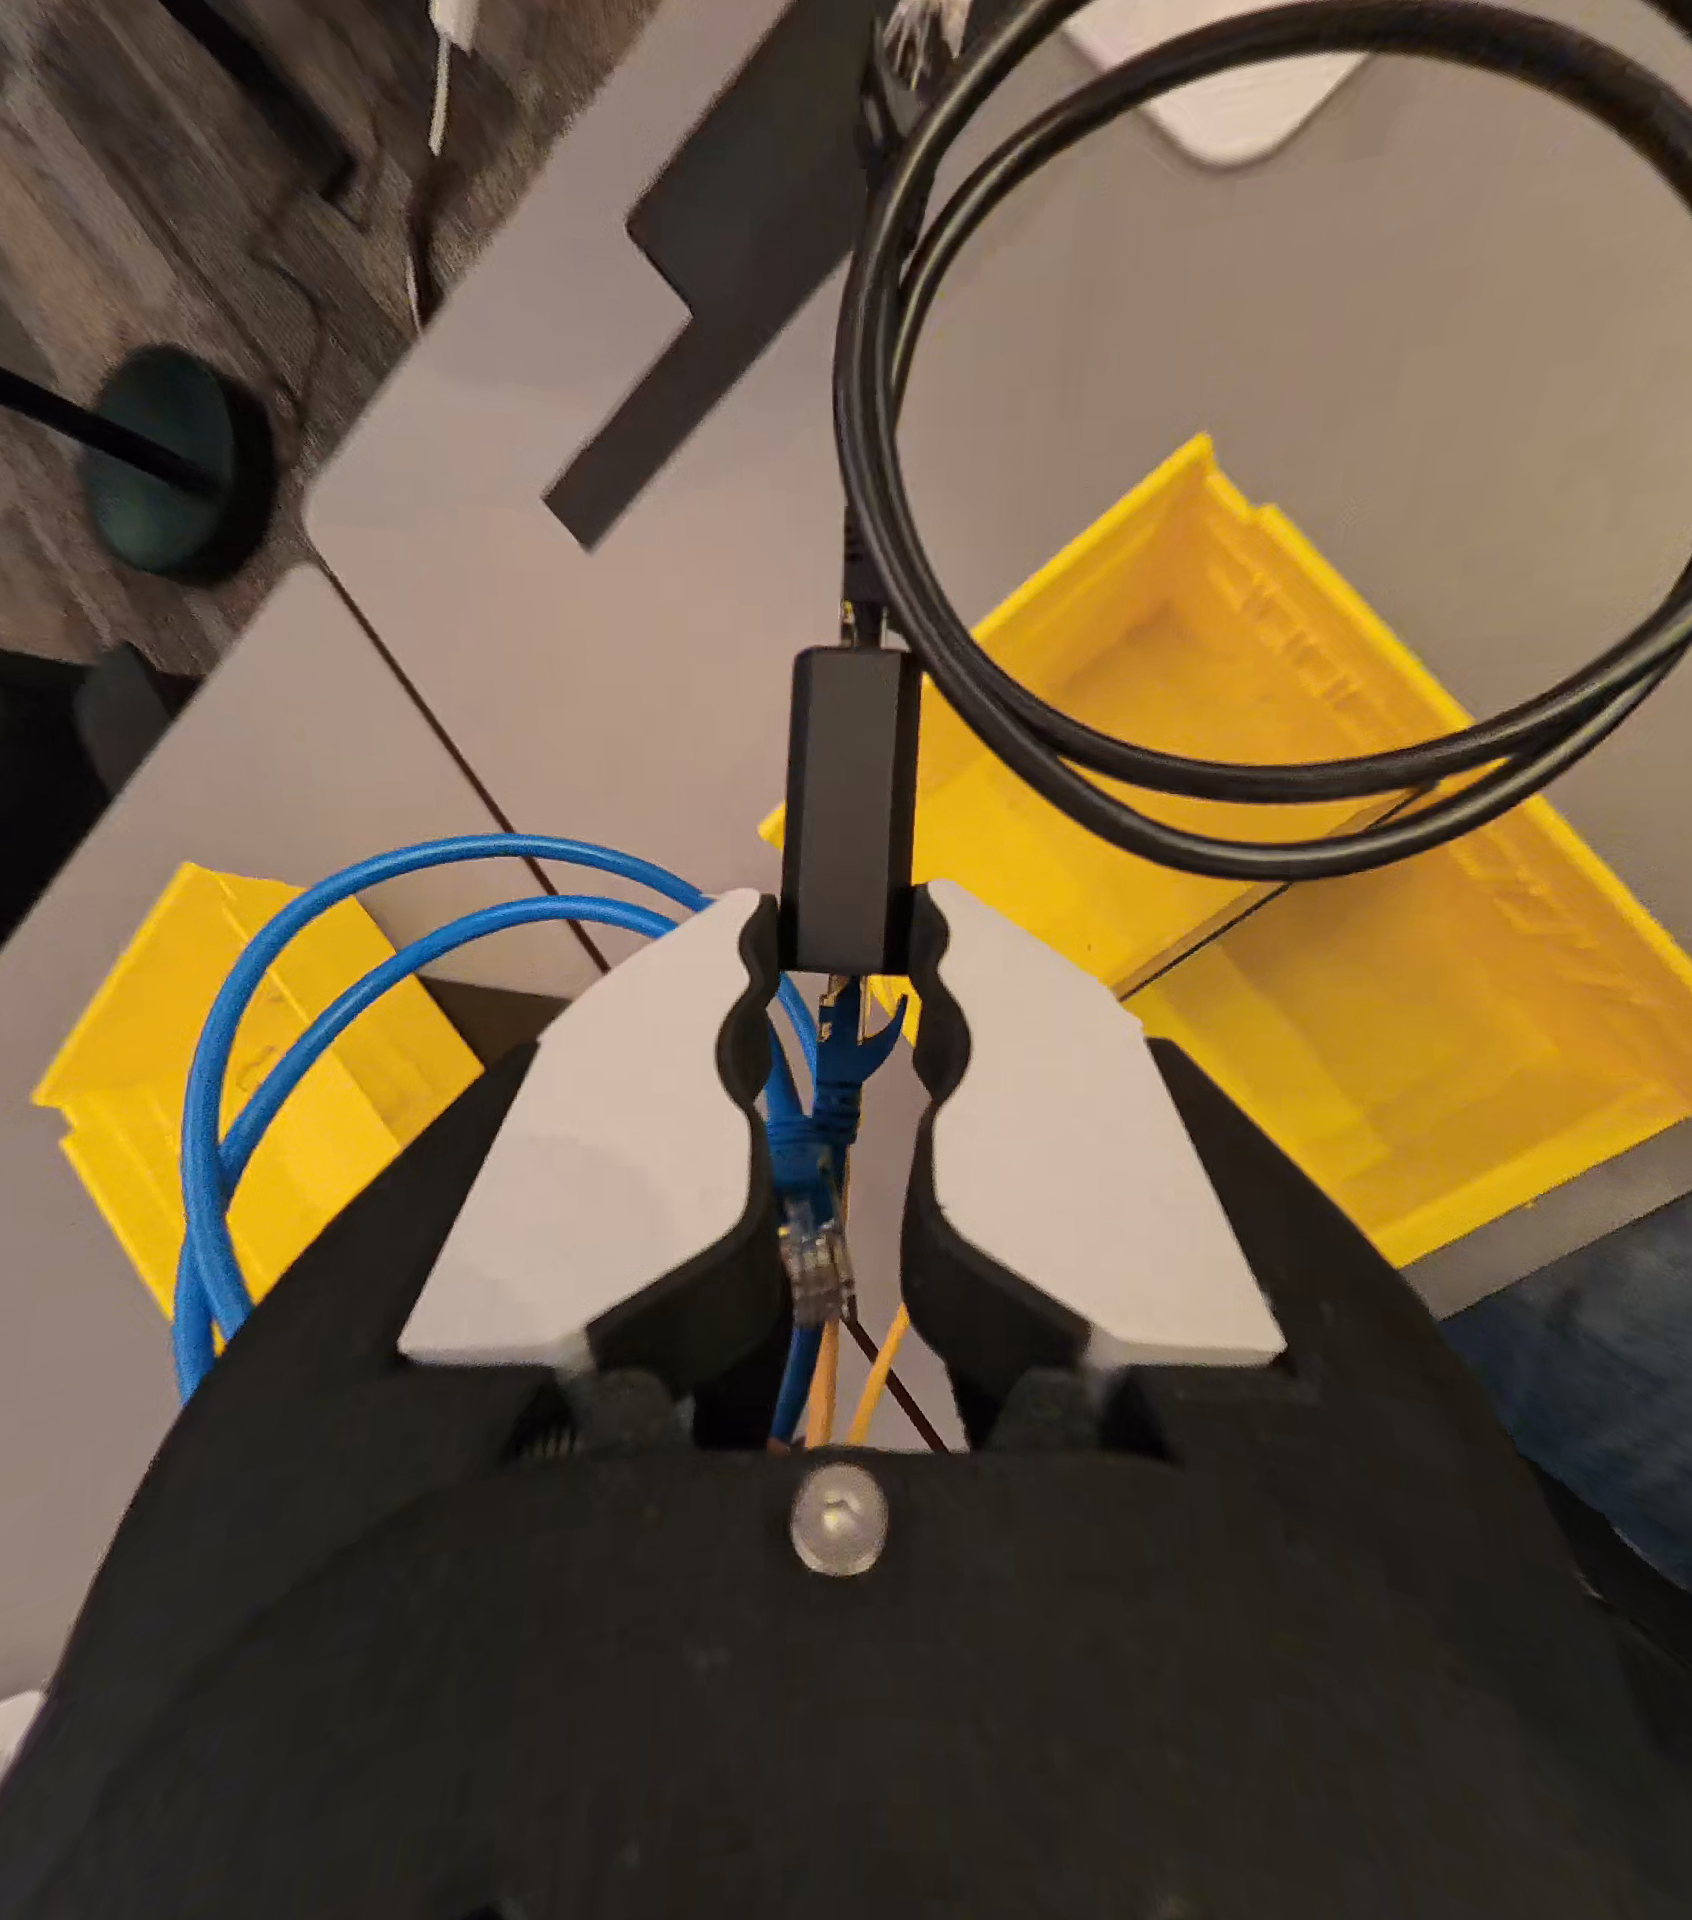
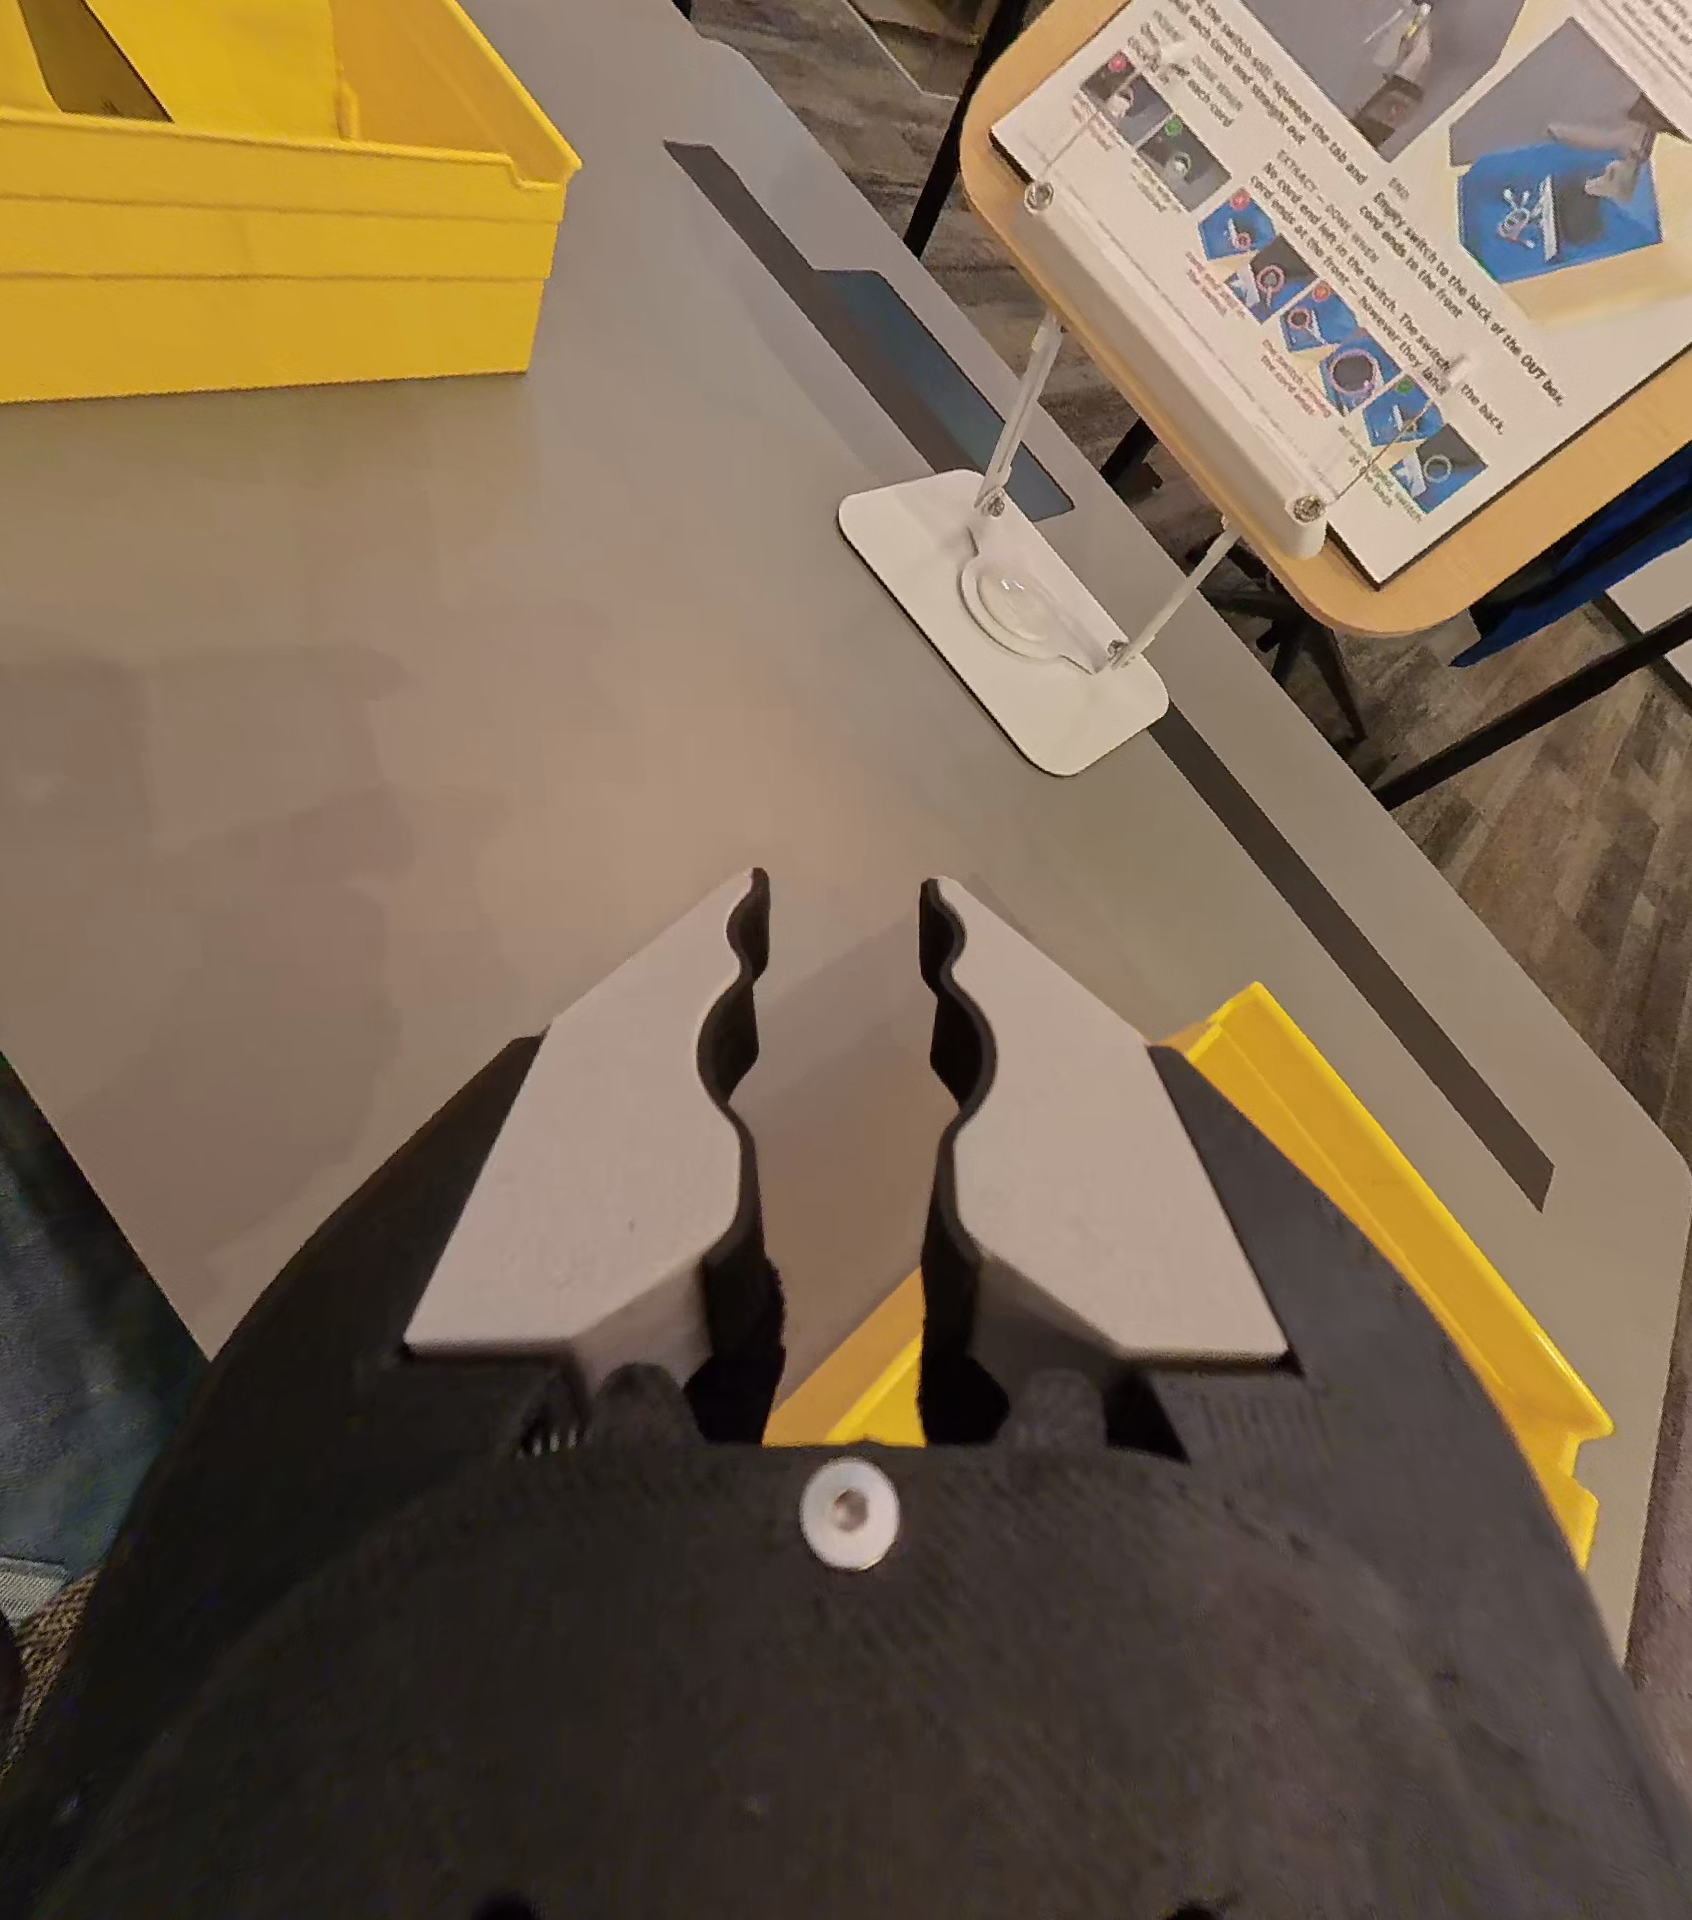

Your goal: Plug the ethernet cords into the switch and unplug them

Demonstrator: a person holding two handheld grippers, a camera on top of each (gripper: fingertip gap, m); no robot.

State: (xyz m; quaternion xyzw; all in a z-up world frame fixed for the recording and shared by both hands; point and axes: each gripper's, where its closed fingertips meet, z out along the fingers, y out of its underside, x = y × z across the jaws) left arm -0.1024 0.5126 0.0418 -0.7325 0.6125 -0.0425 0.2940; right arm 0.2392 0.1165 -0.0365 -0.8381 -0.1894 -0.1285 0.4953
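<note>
In the left wrist view my left gripper [image 1: 844, 920] is shut on a small black box, the switch [image 1: 850, 800], and holds it above the grey table [image 1: 530, 686]. A coiled black cord [image 1: 1320, 436] is plugged into the switch's far end and loops to the upper right. A blue ethernet cord [image 1: 302, 1029] loops on the left, and its plug end [image 1: 837, 1070] sits at the switch's near end between my fingers. Orange cord [image 1: 826, 1382] shows below. In the right wrist view my right gripper [image 2: 844, 904] is open and empty above bare table [image 2: 406, 675].
A large yellow bin [image 1: 1341, 935] lies under the switch and a smaller yellow bin [image 1: 229, 1049] at the left. In the right wrist view a yellow bin [image 2: 198, 208] stands far left, another [image 2: 1361, 1226] beside my gripper, and a white stand [image 2: 1008, 623] holds an instruction sheet [image 2: 1393, 229]. One gripper's finger ends stand about 55 cm off the other's.
</note>
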